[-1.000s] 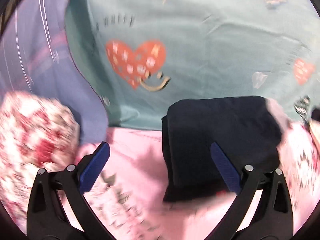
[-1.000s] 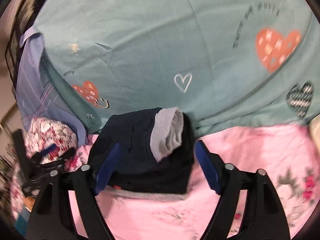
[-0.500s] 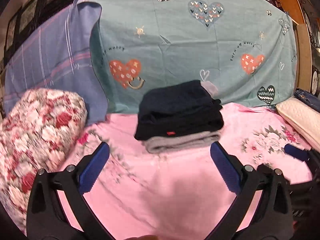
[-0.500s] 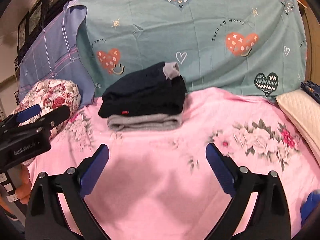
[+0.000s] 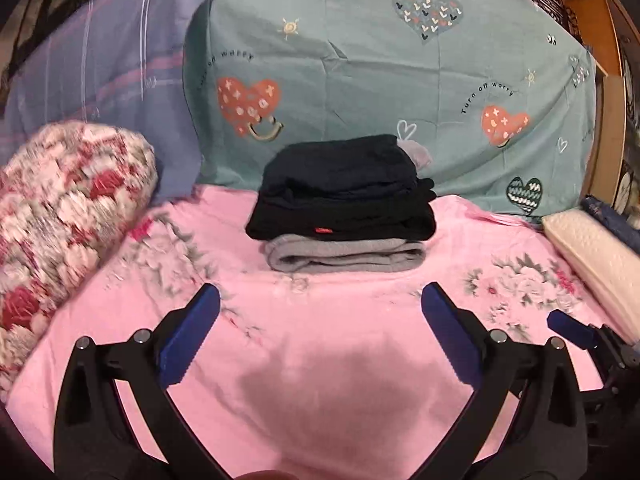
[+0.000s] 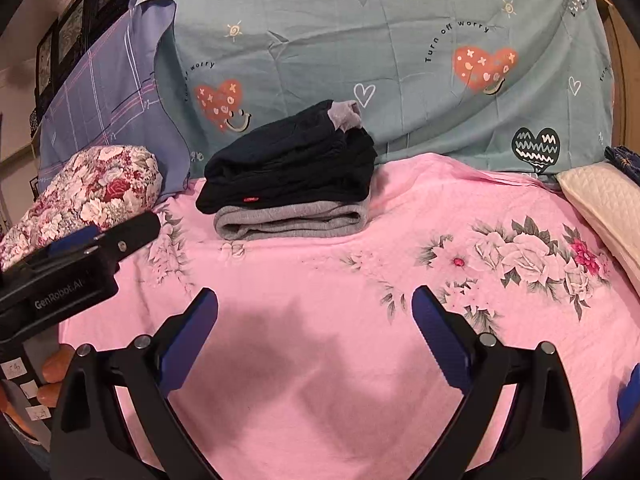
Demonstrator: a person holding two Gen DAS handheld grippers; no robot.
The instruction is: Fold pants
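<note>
Two folded garments stacked at 12 o'clock on the pink floral bedsheet [image 5: 320,380]: black knit folded pants [image 5: 344,196] on top, with a small red tag on the front edge, and grey fleece folded pants [image 5: 344,256] underneath. Left gripper [image 5: 320,332] spread wide, empty. Right gripper [image 6: 316,328] spread wide, empty. Teal heart-print cloth [image 6: 400,40] behind the stack. Red-and-white floral bolster [image 5: 60,208] at 9 o'clock, cream quilted pillow [image 6: 600,200] at 3 o'clock.

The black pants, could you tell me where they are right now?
In both views, the folded black pants sit atop the grey pants at the back of the pink bedsheet, ahead of both open grippers.
</note>
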